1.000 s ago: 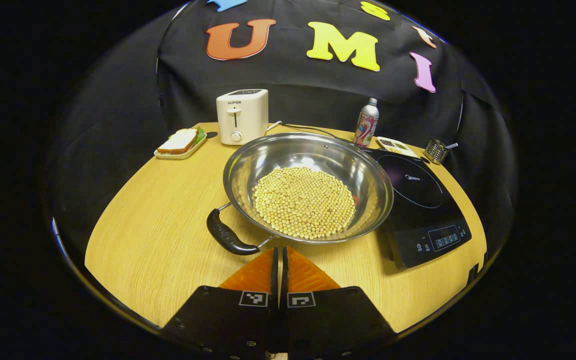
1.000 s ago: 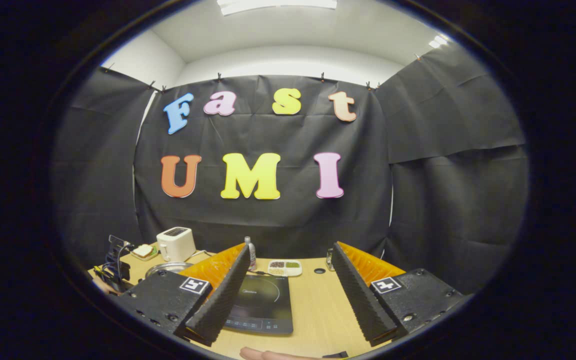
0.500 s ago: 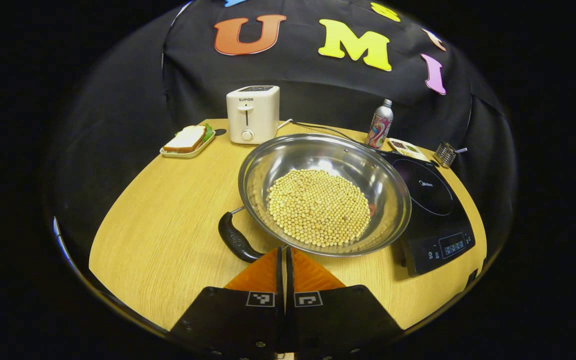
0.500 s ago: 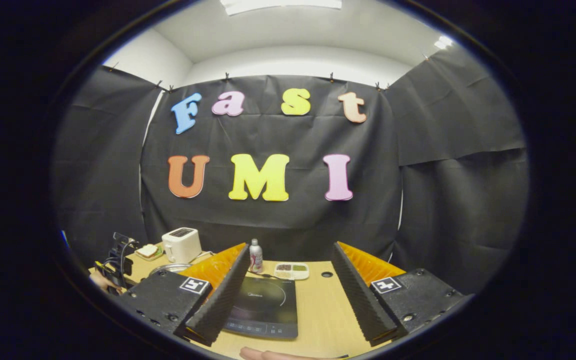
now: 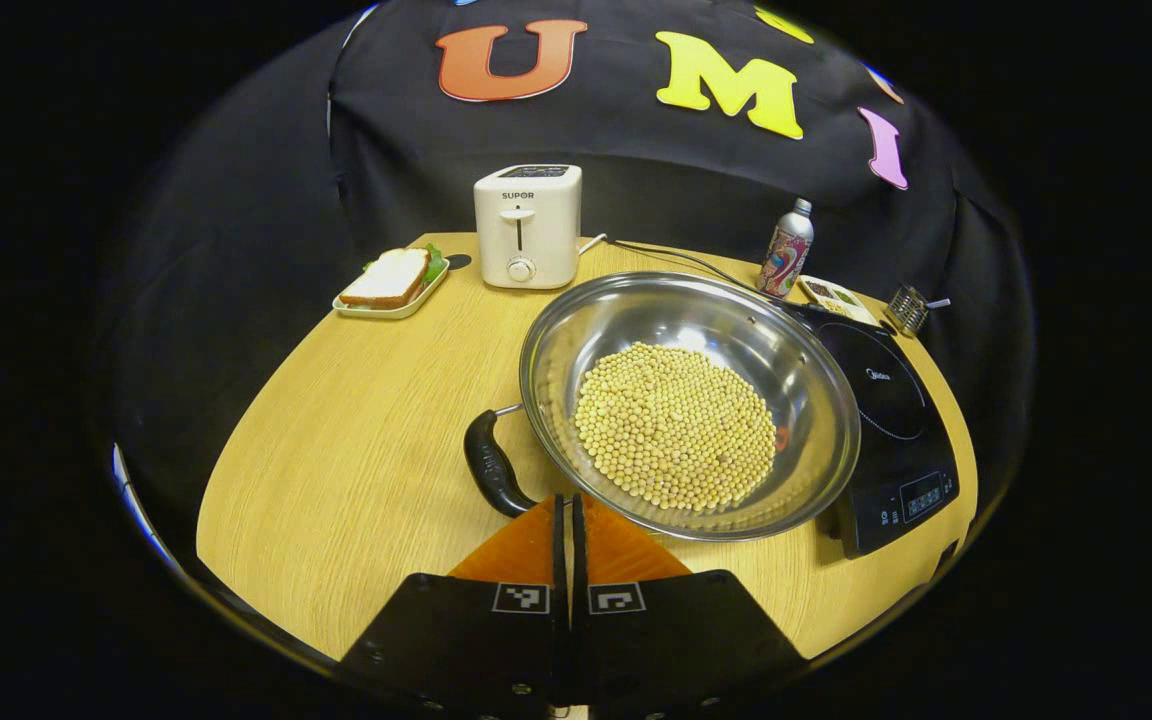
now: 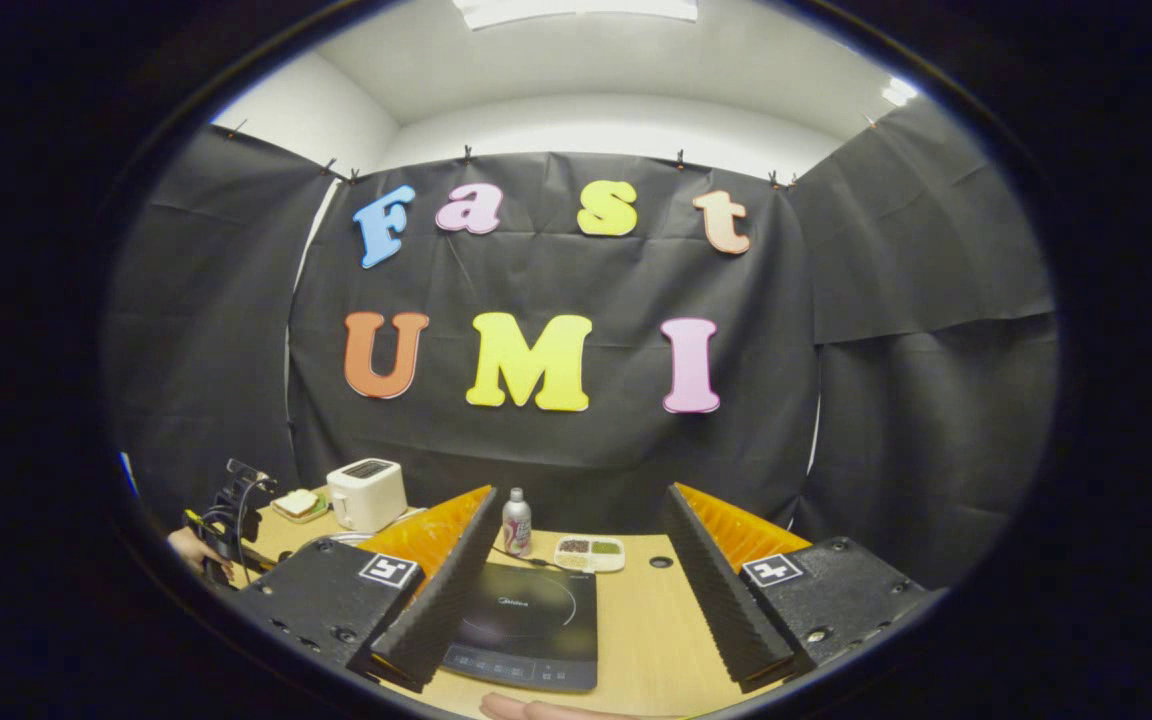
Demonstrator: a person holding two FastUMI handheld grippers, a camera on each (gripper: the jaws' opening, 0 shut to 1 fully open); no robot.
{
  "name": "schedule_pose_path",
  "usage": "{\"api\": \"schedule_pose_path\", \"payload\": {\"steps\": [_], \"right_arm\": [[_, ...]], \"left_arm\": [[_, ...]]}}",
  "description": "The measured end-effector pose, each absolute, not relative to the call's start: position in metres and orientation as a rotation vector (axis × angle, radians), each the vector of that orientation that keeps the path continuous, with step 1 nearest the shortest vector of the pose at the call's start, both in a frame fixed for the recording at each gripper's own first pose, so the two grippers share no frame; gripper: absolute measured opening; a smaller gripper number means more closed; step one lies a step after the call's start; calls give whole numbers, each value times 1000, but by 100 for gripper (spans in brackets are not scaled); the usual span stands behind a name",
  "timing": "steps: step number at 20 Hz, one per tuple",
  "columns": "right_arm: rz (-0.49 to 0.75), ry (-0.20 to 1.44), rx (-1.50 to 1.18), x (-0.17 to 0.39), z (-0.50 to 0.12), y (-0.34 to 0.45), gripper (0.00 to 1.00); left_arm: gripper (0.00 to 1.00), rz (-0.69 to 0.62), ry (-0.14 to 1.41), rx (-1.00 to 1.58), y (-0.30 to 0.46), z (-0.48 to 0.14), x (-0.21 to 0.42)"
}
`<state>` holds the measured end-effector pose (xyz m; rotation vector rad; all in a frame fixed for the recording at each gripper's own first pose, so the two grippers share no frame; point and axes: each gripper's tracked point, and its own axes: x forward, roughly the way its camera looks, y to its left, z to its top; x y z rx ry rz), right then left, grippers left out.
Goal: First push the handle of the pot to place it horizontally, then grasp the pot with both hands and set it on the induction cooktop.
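Note:
In the left gripper view a wide steel pot [image 5: 816, 400] holding yellow beans [image 5: 676, 425] sits on the wooden table [image 5: 356, 430]. Its black handle [image 5: 489, 468] sticks out at the pot's near left. My left gripper [image 5: 564, 502] is shut with nothing between its fingers, and its tips rest against the handle's near end. The black induction cooktop [image 5: 886, 390] lies right of the pot, touching or nearly touching its rim. In the right gripper view my right gripper [image 6: 578, 495] hangs open above the cooktop [image 6: 526, 620].
At the table's back stand a white toaster [image 5: 528, 225], a sandwich on a plate [image 5: 391, 283], a bottle [image 5: 786, 248], a divided dish [image 5: 836, 298] and a metal holder [image 5: 908, 310]. A cable [image 5: 666, 258] runs behind the pot. A hand [image 6: 536, 710] shows at the right gripper view's bottom edge.
The left gripper has pressed on the handle; the handle has swung from the pot's near side round toward its left. The right gripper stays open and has drifted slightly.

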<state>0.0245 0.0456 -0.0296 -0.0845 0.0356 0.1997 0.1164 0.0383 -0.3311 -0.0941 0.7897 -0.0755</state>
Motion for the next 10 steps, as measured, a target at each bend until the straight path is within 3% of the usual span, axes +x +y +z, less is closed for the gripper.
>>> {"api": "schedule_pose_path", "payload": {"steps": [3, 4, 5, 6, 10], "right_arm": [[195, 25, -83, 31, -24, 49, 100], [191, 20, -80, 33, -22, 50, 100], [189, 18, -77, 36, -21, 50, 100], [190, 21, -76, 39, -22, 53, 100], [188, 29, -60, 49, -24, 60, 100]], "left_arm": [[0, -70, 802, -98, 48, -330, 125], [6, -68, 803, -97, 51, -329, 129], [6, -65, 804, -94, 54, -330, 133], [0, -63, 805, -89, 56, -330, 137], [0, -61, 811, -74, 68, -331, 154]]}}
